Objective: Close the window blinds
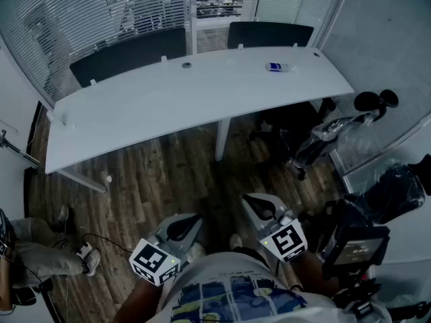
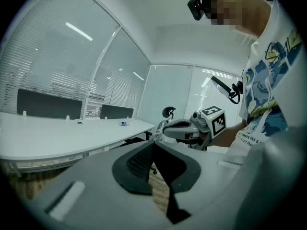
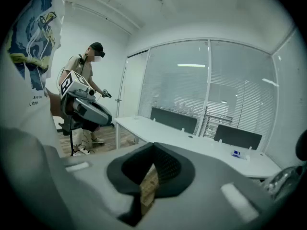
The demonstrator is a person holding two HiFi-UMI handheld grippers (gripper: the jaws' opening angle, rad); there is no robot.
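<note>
at the far lower left of the head view a seated person (image 1: 34, 251) shows at the frame's edge. the window blinds (image 1: 81, 25) run along the top of that view from the upper left corner rightward, hanging on the glass wall behind a long white desk (image 1: 168, 106) and its dark screens (image 1: 128, 56); the left gripper view shows the blinds at its left. the slats look partly open, since shapes show through them.

the left gripper (image 1: 192, 222), lower centre-left, has its jaws pressed together on nothing. just right of it the right gripper (image 1: 252, 202) is likewise closed and empty. both are well apart from the blinds, with the desk between.

the slats look thin, light and easily bent, so they are probably a poor place to grip. a tilt wand or cord would be the likely handle: slim, loose-hanging, prone to swing, wanting a firm pinch. none can be made out here.

a small blue item (image 1: 278, 67) lies on the desk's right part, and a black office chair (image 1: 316, 140) stands at the right.
</note>
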